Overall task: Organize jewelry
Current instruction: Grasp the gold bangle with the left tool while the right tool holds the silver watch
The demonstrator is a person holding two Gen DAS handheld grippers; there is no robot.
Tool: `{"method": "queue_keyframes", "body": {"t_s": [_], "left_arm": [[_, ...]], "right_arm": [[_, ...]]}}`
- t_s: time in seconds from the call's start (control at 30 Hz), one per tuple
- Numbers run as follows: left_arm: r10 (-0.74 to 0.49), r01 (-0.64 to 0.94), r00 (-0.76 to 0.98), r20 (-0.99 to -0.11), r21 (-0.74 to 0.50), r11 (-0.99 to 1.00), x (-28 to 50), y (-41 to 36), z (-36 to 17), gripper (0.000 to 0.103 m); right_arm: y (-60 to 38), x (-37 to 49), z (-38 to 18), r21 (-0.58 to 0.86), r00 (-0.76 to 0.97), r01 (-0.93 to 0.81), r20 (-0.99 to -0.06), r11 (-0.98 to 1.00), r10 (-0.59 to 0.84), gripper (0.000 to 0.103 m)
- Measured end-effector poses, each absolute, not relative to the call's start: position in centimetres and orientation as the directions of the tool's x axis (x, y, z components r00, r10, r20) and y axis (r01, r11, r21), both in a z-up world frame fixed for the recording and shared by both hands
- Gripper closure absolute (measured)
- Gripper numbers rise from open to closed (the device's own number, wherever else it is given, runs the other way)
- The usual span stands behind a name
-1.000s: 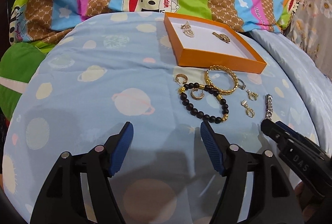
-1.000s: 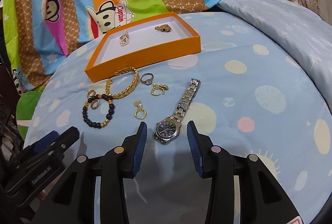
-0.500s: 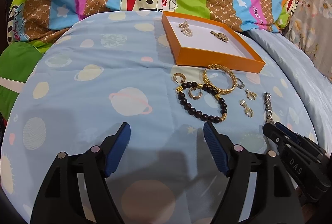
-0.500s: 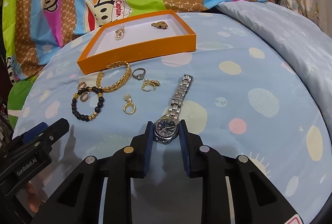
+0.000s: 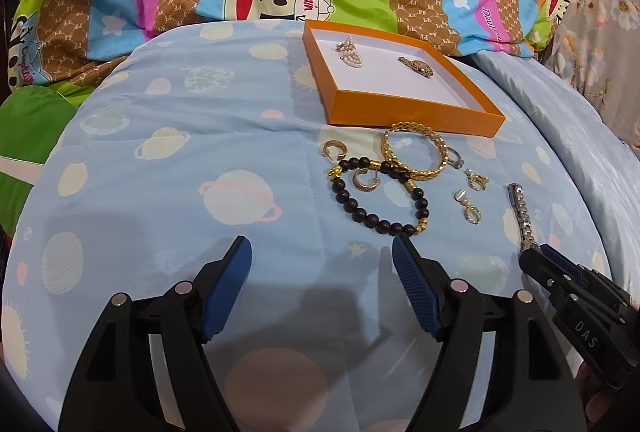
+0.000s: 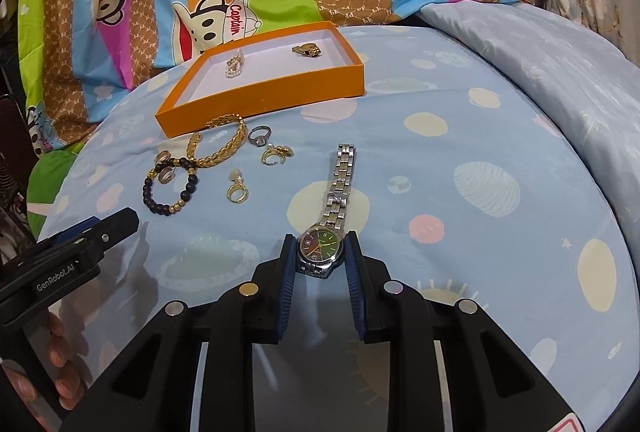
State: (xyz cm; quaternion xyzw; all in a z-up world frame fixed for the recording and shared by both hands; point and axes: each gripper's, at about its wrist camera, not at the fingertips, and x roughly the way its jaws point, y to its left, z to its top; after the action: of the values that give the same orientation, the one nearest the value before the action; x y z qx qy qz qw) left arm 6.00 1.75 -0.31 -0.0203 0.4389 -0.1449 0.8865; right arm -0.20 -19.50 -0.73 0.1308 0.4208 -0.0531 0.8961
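My right gripper (image 6: 319, 256) has its fingers (image 6: 285, 272) pressed against both sides of the watch (image 6: 320, 250) face — gripping it, as far as I can judge — while the watch lies on the bed (image 6: 480, 136), its steel band stretched away toward the box (image 6: 264, 88). My left gripper (image 5: 322, 272) hangs over bare sheet with its fingers (image 5: 228, 284) spread wide, grasping nothing.

By my reading the sorting is at an early stage: two pieces already sit inside the orange box — a pearl piece (image 6: 235, 67) toward its left and a small gold watch (image 6: 306, 49) toward its right — and the rest is loose on the bed just in front of it.

My count of what is left outside:
- one steel watch, between my right fingers
- one gold chain bracelet (image 5: 416, 152), touching the box's near wall or just short of it — I cannot tell which
- one dark bead bracelet (image 5: 380, 196), overlapping the gold one
- one silver ring (image 6: 260, 135)
- four small gold pieces that look like earrings: two by the bead bracelet (image 5: 335, 150), one inside its loop, and two (image 5: 472, 212) between bracelets and watch

That makes eight pieces to move, two done.
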Motion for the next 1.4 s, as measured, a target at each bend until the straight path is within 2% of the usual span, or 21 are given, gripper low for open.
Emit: {"method": "queue_keyframes", "body": {"t_s": [0.57,0.8,0.97,1.13,1.33,1.37,1.4], "left_arm": [[-0.333,0.306,0.562,-0.758,-0.184,0.934,7.7,-2.1,1.2,0.033],[-0.347,0.322,0.506,-0.790,-0.201,0.925,11.1,-5.3,0.1,0.033],[-0.301,0.346,0.521,-0.799,-0.125,0.930,11.8,-7.1,-0.5,0.033],[-0.266,0.370,0.541,-0.798,-0.058,0.927,11.6,-8.0,-1.0,0.045],[-0.286,0.391,0.550,-0.785,-0.060,0.918,11.2,-8.1,-0.6,0.055],[-0.294,0.398,0.561,-0.774,-0.058,0.915,11.0,-8.0,-0.2,0.062],[-0.310,0.413,0.560,-0.768,-0.066,0.908,10.8,-8.0,0.2,0.088]], "right_arm": [[-20.8,-0.8,0.1,0.227,0.671,0.219,-0.741,0.949,0.023,0.080],[-20.9,-0.7,0.0,0.235,0.672,0.216,-0.740,0.948,0.031,0.080],[-21.2,-0.4,-0.1,0.249,0.674,0.211,-0.738,0.945,0.043,0.080],[-21.5,-0.2,-0.2,0.262,0.675,0.215,-0.736,0.941,0.051,0.080],[-21.8,0.0,-0.1,0.269,0.679,0.216,-0.733,0.939,0.054,0.080],[-21.9,0.1,0.0,0.271,0.681,0.216,-0.730,0.938,0.054,0.080],[-21.9,0.1,0.1,0.273,0.684,0.217,-0.728,0.937,0.054,0.080]]}}
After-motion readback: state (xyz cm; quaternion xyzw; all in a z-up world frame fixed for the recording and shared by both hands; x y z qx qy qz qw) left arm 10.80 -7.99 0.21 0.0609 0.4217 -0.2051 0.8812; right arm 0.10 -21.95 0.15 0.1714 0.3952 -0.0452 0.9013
